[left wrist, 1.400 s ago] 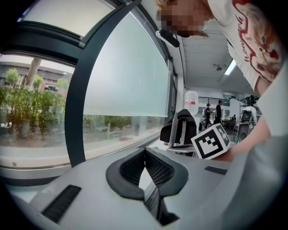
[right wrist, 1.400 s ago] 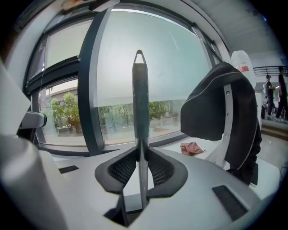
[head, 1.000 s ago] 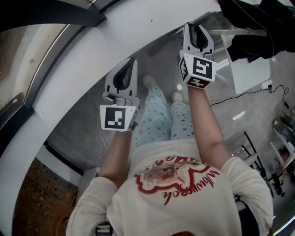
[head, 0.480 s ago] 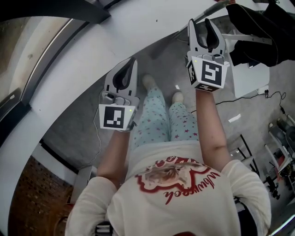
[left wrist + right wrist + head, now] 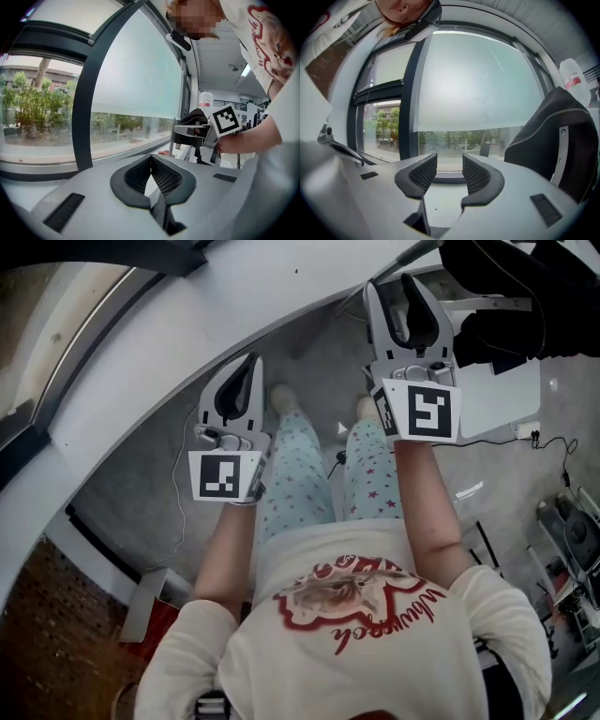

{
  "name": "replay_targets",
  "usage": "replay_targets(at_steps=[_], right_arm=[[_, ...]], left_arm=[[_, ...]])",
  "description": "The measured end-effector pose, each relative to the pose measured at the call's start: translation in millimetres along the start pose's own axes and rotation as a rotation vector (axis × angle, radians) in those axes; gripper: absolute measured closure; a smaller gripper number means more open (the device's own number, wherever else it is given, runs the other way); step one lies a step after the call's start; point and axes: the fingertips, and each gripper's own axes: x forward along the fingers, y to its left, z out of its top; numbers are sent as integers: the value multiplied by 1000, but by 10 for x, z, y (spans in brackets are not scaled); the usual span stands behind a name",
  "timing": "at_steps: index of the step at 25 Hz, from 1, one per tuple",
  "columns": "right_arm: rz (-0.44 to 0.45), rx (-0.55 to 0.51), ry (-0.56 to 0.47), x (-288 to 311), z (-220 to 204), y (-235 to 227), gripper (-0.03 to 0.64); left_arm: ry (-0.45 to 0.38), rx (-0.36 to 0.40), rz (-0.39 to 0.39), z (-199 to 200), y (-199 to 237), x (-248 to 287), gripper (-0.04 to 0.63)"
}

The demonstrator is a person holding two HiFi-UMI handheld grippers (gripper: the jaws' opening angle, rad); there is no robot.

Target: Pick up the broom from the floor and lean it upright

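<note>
The left hand-held gripper [image 5: 249,364] has its jaws together, empty. The right hand-held gripper [image 5: 390,285] stands wide apart, holding nothing.

Blk garment [image 5: 511,296] nr R tool [image 5: 387,289]

Daylight everywhere; I read the source as the big window [image 5: 478,84]. In the right gripper view its frosted pane glows evenly at 12 o'clock, slightly washed out, with no hard glare. In the left gripper view the trees [image 5: 23,103] at 9 o'clock are bright, and a ceiling lamp [image 5: 246,70] shines at 2 o'clock. Both views are fisheye: straight lines bow and the corners are black. Head view is sharp, with soft shadows on the floor [image 5: 150,493], a dim brick patch [image 5: 56,634] at 7 o'clock, and curved edges at 3 o'clock.
</note>
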Motion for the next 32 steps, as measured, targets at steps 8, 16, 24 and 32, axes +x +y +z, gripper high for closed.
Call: replay_targets(at_steps=[8, 16, 24, 32], right_arm=[[309, 20, -7, -941, 296, 36, 470], [567, 15, -86, -1628, 882, 114, 592], [793, 47, -86, -2240, 875, 686, 592], [811, 24, -165, -3402, 1265, 1182, 592]], left_arm=[[-132, -15, 173, 302, -947, -173, 575], [-215, -34, 203, 849, -1858, -502, 575], [-190, -16, 287, 672, -2111, -1174, 575], [-285, 1, 310, 644, -2682, -2305, 575]])
